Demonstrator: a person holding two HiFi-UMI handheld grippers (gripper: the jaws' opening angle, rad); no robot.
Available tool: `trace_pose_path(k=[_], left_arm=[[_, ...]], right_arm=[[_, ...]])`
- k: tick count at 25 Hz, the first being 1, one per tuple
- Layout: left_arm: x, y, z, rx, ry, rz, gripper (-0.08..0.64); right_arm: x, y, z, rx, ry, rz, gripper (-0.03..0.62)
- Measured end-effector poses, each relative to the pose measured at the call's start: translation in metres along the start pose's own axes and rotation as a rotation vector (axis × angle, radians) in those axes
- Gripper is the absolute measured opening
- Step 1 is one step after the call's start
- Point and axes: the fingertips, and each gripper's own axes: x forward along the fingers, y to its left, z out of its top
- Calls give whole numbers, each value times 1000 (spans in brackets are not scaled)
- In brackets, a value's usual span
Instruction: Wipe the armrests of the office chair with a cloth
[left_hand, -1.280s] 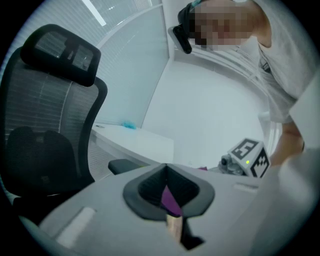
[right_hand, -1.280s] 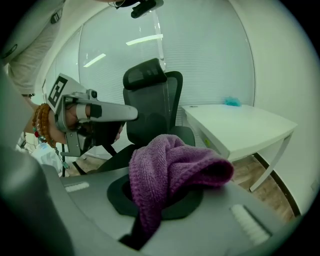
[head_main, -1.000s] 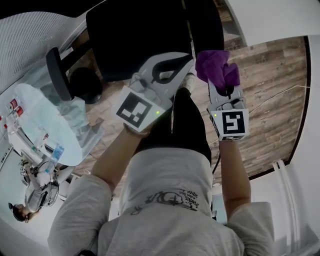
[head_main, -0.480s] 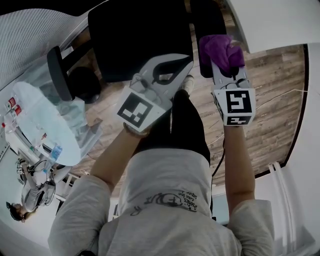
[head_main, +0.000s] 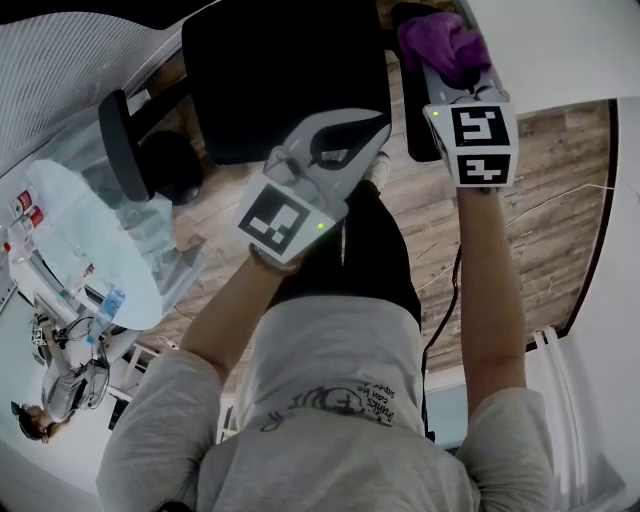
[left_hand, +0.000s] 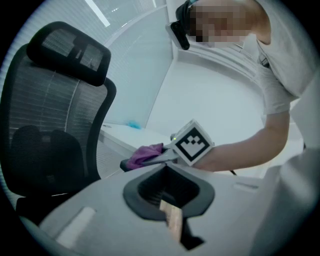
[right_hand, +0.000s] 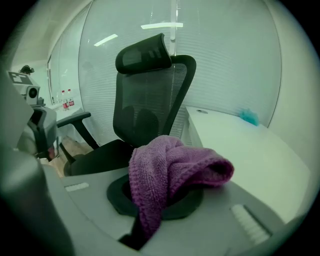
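Clamping the cloth (head_main: 440, 40) in the fingers of the right gripper (head_main: 447, 64), at the far end of the right armrest (head_main: 412, 110), long near-to-far; holding the left gripper (head_main: 335, 140) closed, empty, over the seat (head_main: 280, 70), farther off.

Office chair (head_main: 280, 80): one. Armrests: two, first armrest (head_main: 120, 145), second armrest (head_main: 418, 120). Purple cloth (head_main: 440, 40): one. Grippers: two, left gripper (head_main: 345, 135), right gripper (head_main: 447, 68). Marker cubes (head_main: 283, 218): two. Round glass table (head_main: 90, 250): one. White worktop (right_hand: 240, 145): one.
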Motion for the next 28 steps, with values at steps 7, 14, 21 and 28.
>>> trace_pose_path(k=[7, 14, 21, 28], left_arm=[[-2, -2, -1, 8, 6, -1, 0], [-2, -4, -1, 8, 8, -2, 0], [1, -10, -3, 11, 6, -4, 0], [5, -15, -7, 10, 17, -11, 0]], right_arm=[[27, -17, 22, 25, 0, 1, 32], [17, -8, 14, 17, 1, 22, 32], [-24, 15, -20, 14, 1, 8, 32], [-73, 45, -61, 47, 9, -3, 32]])
